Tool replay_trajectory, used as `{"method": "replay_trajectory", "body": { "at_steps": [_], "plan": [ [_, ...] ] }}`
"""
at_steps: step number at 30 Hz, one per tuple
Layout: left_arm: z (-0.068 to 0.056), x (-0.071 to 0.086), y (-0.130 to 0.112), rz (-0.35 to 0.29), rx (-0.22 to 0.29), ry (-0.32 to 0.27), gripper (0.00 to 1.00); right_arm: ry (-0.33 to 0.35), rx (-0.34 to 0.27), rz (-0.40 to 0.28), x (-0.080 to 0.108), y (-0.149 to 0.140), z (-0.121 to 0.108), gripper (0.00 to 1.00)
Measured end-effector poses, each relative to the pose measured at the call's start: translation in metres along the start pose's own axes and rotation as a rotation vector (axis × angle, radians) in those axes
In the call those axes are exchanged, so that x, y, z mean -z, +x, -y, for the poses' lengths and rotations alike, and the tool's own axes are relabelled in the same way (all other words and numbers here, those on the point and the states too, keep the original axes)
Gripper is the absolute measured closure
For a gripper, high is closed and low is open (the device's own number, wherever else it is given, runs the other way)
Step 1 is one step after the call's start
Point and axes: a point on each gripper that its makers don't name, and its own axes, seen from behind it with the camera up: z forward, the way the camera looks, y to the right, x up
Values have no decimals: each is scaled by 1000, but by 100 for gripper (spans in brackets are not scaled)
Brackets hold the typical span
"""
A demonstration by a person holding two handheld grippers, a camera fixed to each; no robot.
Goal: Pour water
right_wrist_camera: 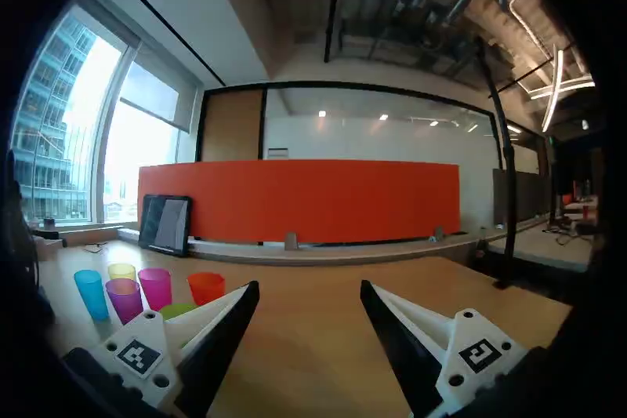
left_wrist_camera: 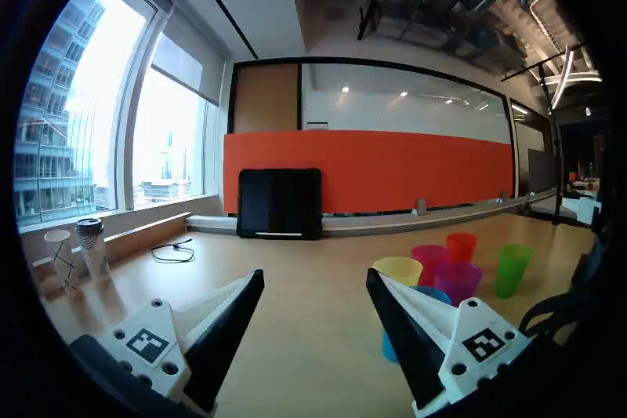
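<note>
The left tool (left_wrist_camera: pixel 314 275) is held low over the wooden bench (left_wrist_camera: pixel 313 339), its fingers apart with nothing between them. Ahead and to its right stands a cluster of plastic cups: a yellow cup (left_wrist_camera: pixel 398 269), a pink cup (left_wrist_camera: pixel 427 256), a red cup (left_wrist_camera: pixel 461 246), a purple cup (left_wrist_camera: pixel 458 281), a green cup (left_wrist_camera: pixel 512 269) and a blue cup (left_wrist_camera: pixel 387 346) partly hidden behind a finger. Whether any holds water cannot be told. A dark tablet (left_wrist_camera: pixel 280 203) leans against the orange partition (left_wrist_camera: pixel 392 171), and two paper cups (left_wrist_camera: pixel 92 245) stand by the window. The right tool (right_wrist_camera: pixel 309 286) is also spread wide and empty, the cluster at its lower left in the right gripper view
</note>
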Motion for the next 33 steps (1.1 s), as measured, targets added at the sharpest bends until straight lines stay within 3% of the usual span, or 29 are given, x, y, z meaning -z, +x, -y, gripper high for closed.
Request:
{"method": "replay_trajectory", "body": {
  "at_steps": [33],
  "plan": [
    [0,0,0,0,0,0,3,-17,-1,57,-1,-24,-13,0]
  ]
}}
